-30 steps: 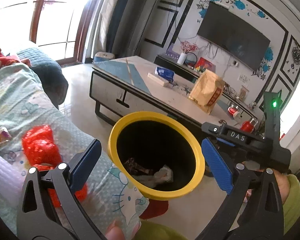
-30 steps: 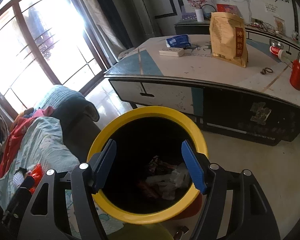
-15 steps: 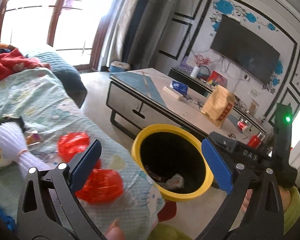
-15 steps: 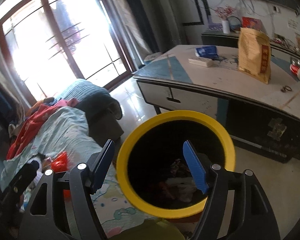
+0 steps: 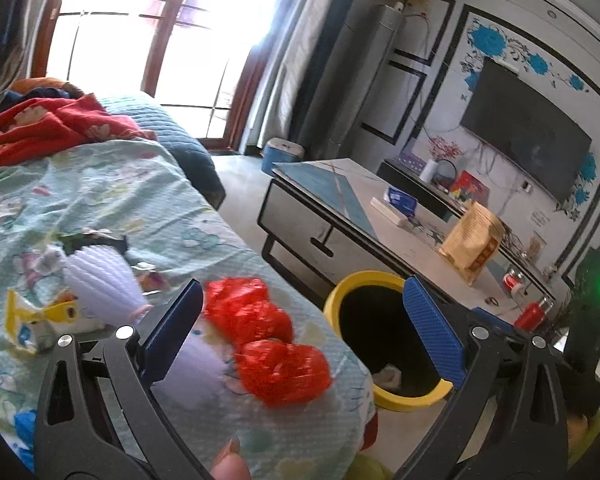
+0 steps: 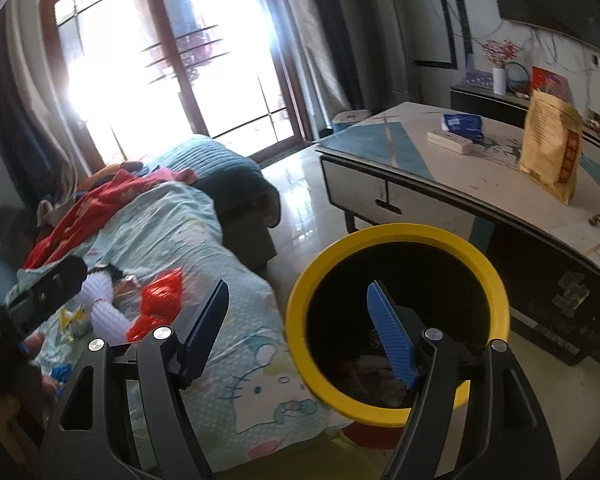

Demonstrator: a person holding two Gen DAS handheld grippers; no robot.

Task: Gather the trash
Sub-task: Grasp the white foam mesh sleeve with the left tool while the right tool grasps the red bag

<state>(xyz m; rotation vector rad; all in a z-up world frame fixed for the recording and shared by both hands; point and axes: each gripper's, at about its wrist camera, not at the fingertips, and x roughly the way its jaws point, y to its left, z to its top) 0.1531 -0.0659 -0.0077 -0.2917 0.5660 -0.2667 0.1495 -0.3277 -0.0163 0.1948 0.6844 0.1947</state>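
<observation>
Both claws swung off bin (image 6: 396, 312) twd sofa edge (image 5: 308, 400), empty

Yellow-rimmed black bin (image 6: 396, 236), red wrappers (image 5: 280, 372) — pale-green cartoon-print blanket (image 5: 140, 200)

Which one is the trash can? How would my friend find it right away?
Look for the long white-and-blue coffee table in the middle of the room. On the floor between it and the bed with the cartoon-cat sheet stands the trash can. It is the only round black bin with a bright yellow rim, with crumpled wrappers inside.
</observation>
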